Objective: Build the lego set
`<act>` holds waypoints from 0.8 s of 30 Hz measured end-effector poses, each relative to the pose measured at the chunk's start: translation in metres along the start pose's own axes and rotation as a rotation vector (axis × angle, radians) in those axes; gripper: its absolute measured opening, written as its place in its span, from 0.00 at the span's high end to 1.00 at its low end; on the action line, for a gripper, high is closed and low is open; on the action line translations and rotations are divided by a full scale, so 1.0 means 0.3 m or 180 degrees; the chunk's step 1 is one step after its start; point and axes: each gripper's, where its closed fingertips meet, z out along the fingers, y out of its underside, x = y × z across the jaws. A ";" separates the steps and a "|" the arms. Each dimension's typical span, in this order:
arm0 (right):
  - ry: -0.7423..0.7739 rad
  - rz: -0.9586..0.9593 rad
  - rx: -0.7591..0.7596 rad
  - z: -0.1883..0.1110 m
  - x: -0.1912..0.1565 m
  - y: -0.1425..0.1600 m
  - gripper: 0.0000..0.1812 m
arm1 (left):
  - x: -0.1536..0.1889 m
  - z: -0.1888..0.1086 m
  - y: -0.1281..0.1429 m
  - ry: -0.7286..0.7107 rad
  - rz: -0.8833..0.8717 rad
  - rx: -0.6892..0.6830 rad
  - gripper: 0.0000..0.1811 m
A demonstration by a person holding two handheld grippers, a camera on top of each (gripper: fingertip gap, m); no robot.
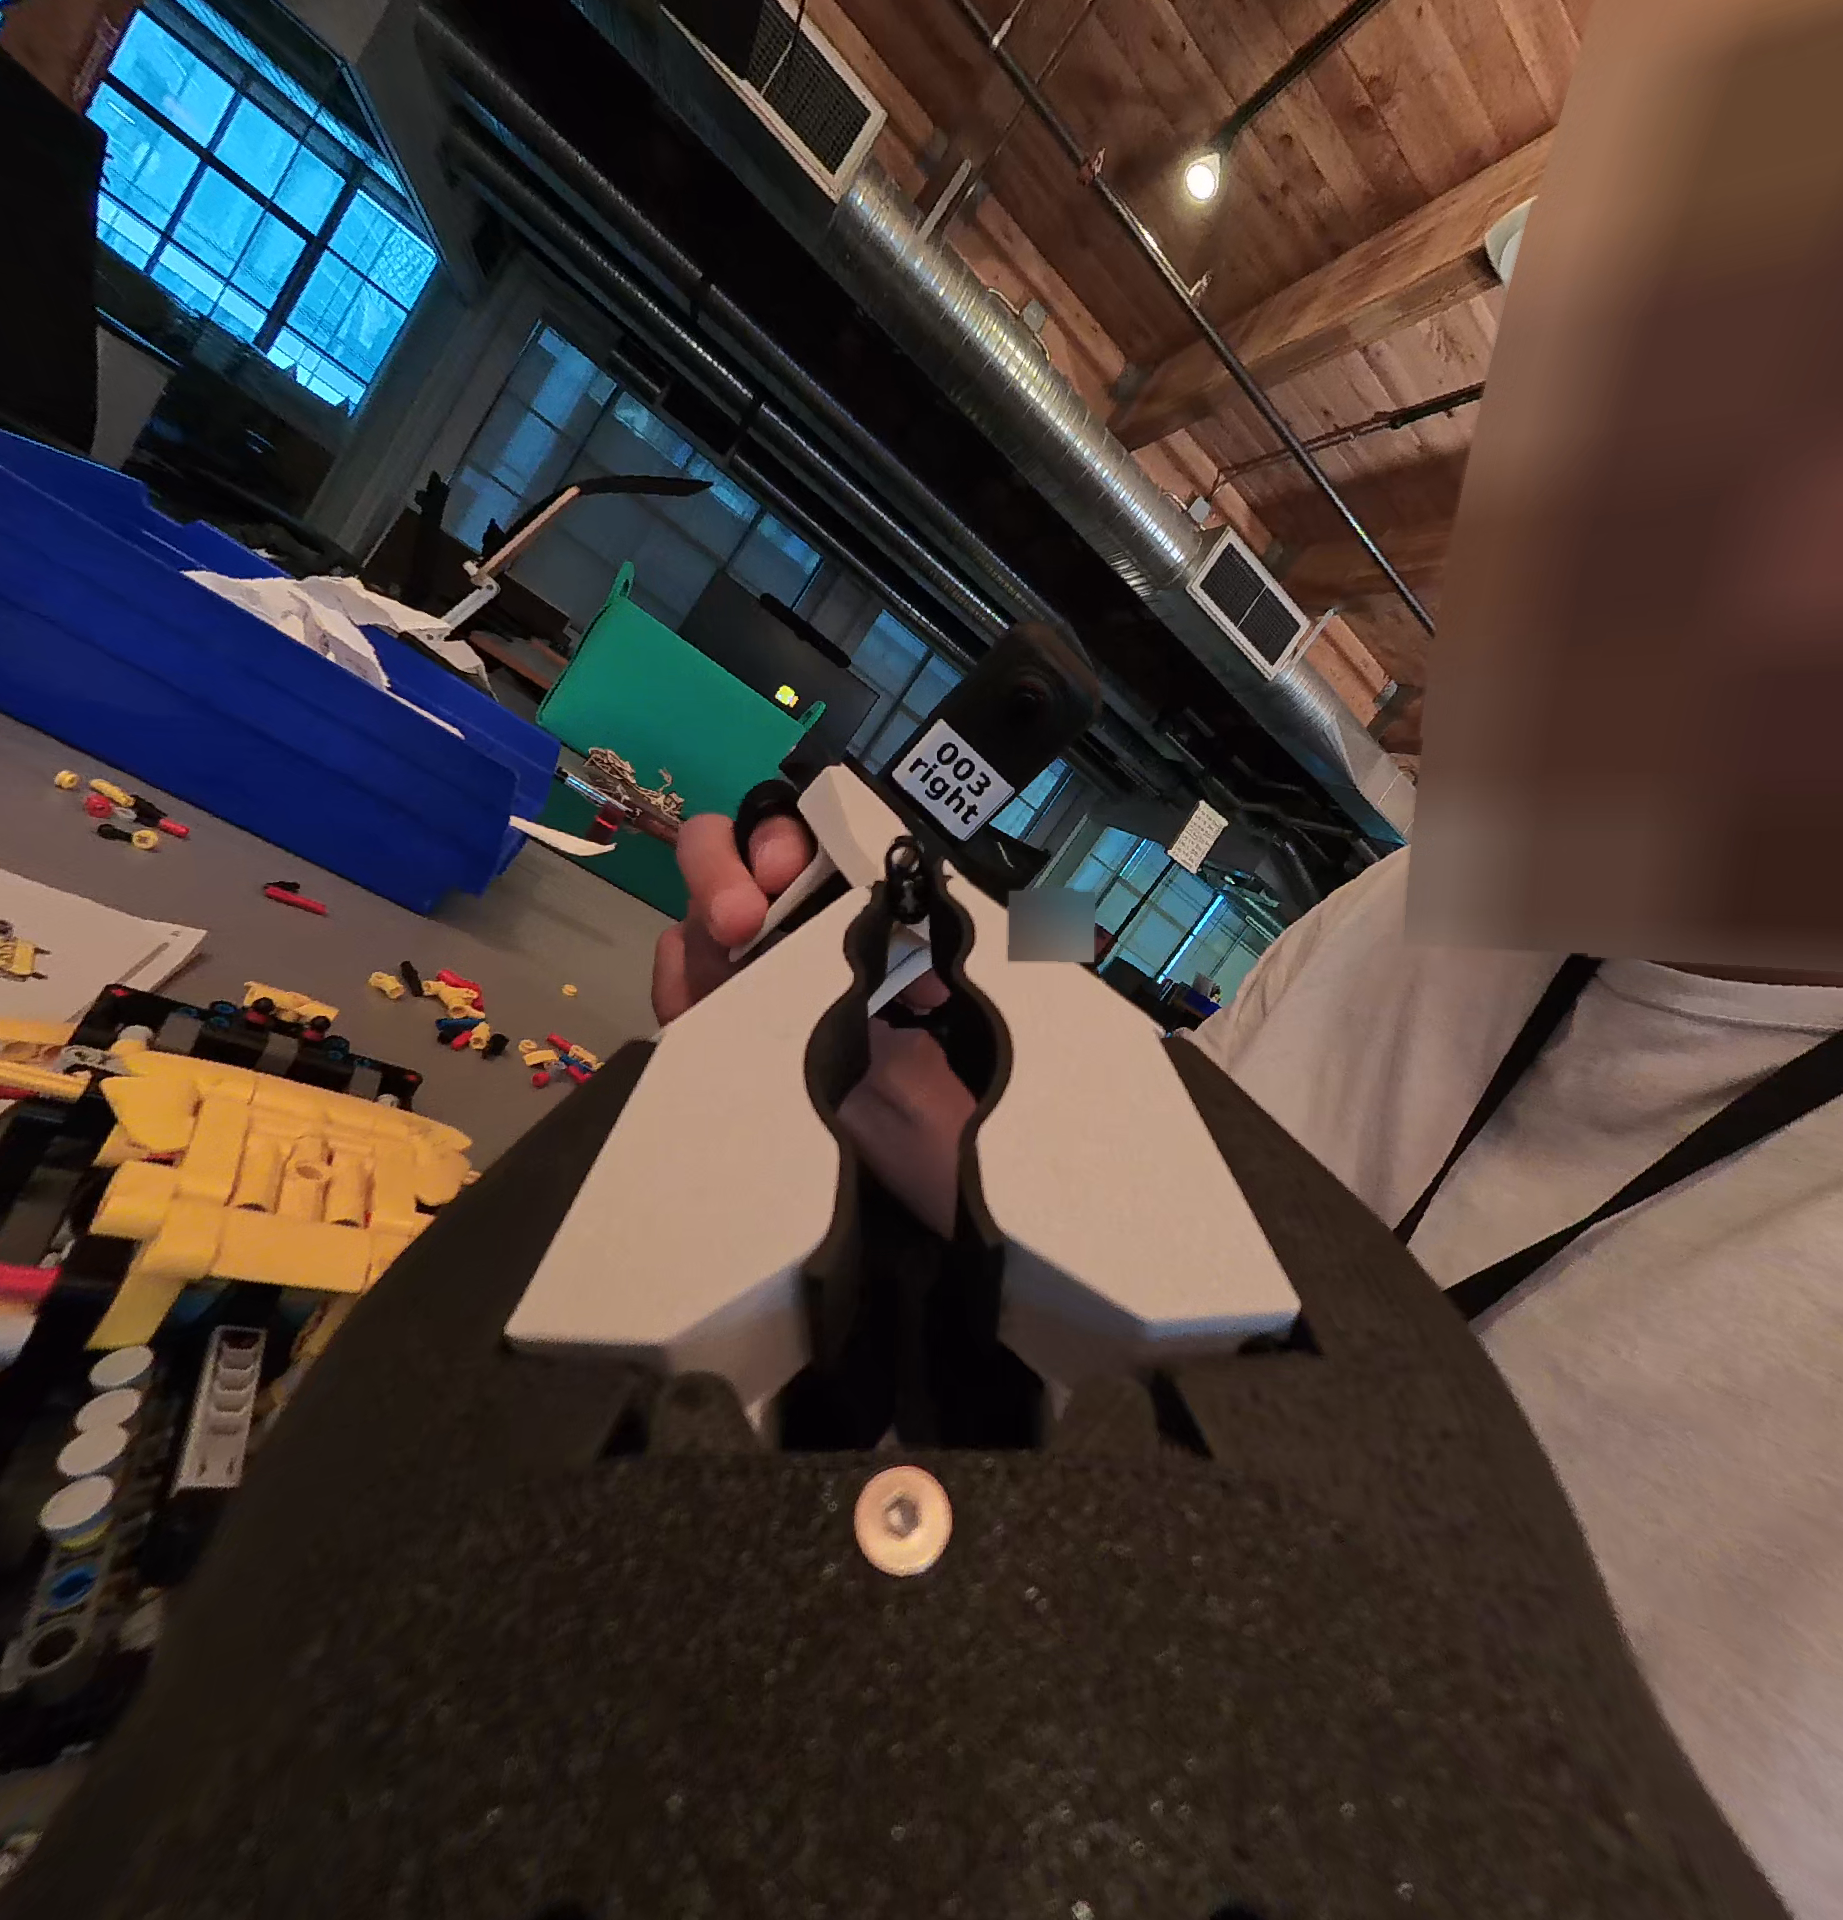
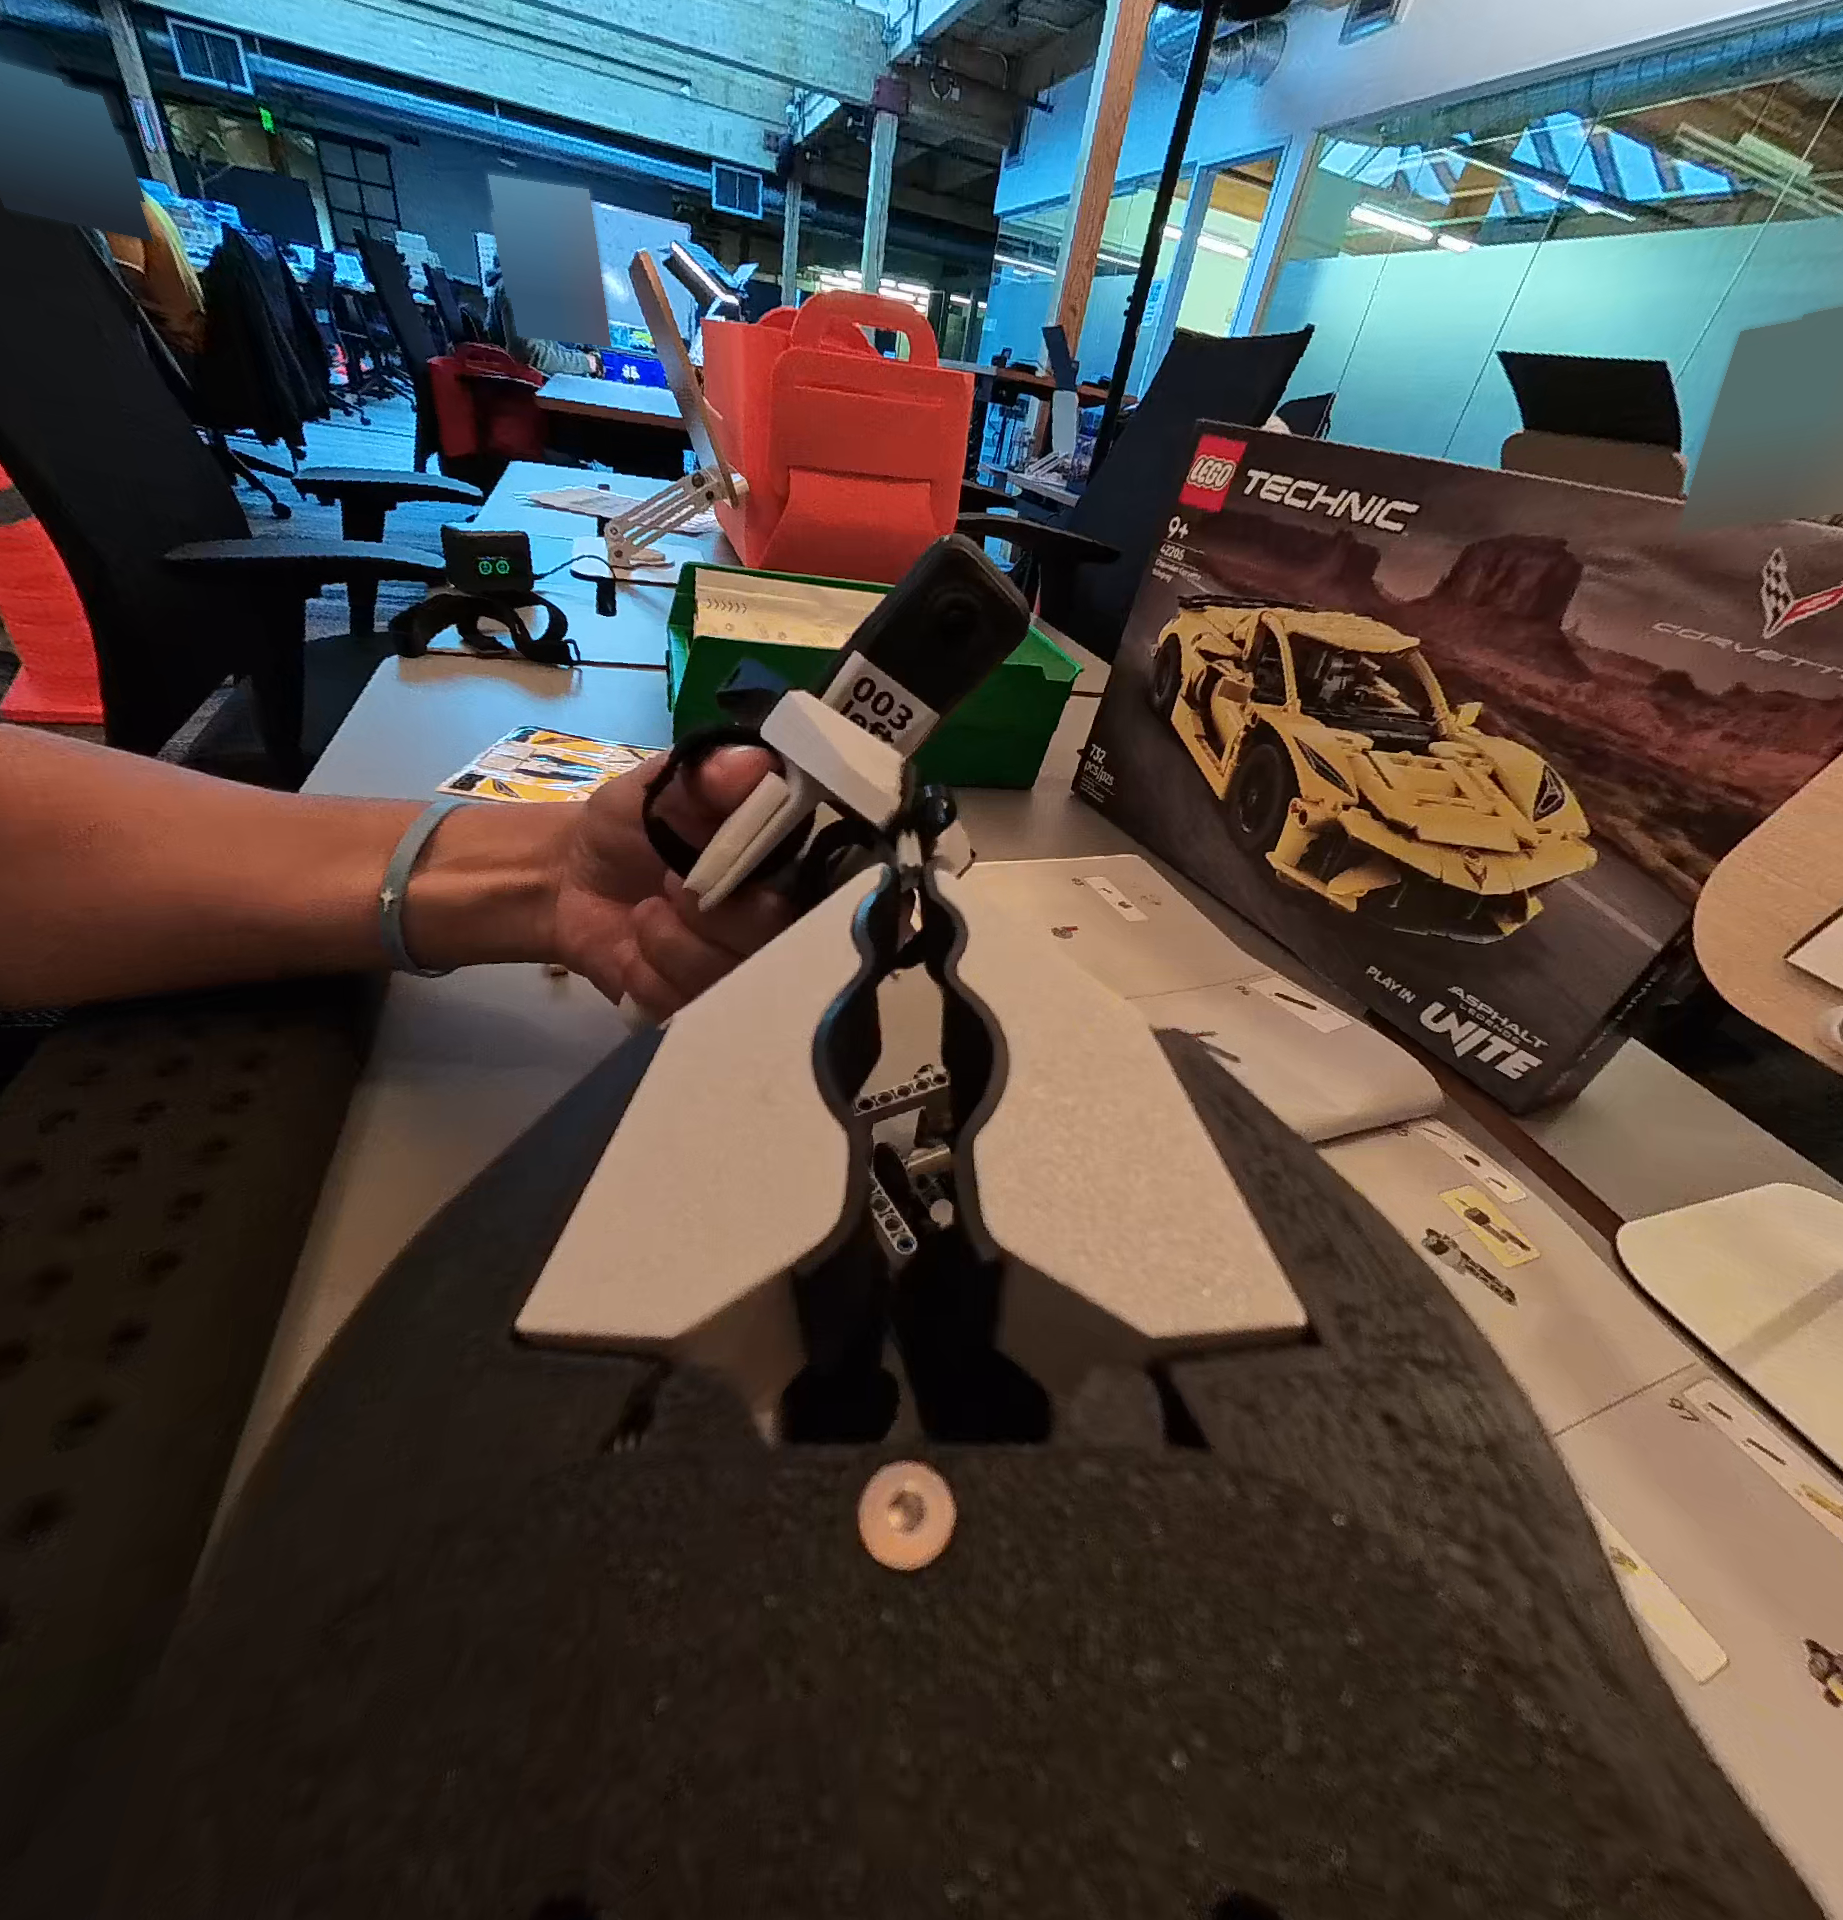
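Note:
My left gripper [image 1: 904,881] and my right gripper [image 2: 915,868] are both raised above the table and meet tip to tip. Each looks shut on a small black Lego piece [image 1: 904,860] pinched where the tips meet; it also shows in the right wrist view [image 2: 931,808], with a small white bit beside it. I cannot tell whether it is one piece or two joined. The part-built yellow and black Lego car [image 1: 273,1174] lies on the grey table at the lower left, away from both grippers. Grey Lego beams [image 2: 901,1091] show on the table through the right fingers' gap.
Loose yellow, red and black pieces [image 1: 460,1013] are scattered past the car. Blue bins [image 1: 221,665] and a green bin [image 2: 1000,717] stand behind. The Lego box [image 2: 1416,727] stands at the right with open instruction pages [image 2: 1208,966] before it. An orange tote [image 2: 844,447] is farther back. Only a small space, under 4 cm, lies between the two pairs of fingers.

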 end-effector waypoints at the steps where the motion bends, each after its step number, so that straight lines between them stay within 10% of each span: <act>1: -0.0010 0.0004 -0.0002 -0.001 0.000 0.001 0.99 | -0.001 0.000 0.001 -0.0002 -0.0008 -0.0008 0.96; 24: -0.0260 0.0416 0.0067 -0.043 0.017 0.005 1.00 | -0.006 0.022 0.040 -0.0158 0.0185 -0.0278 0.96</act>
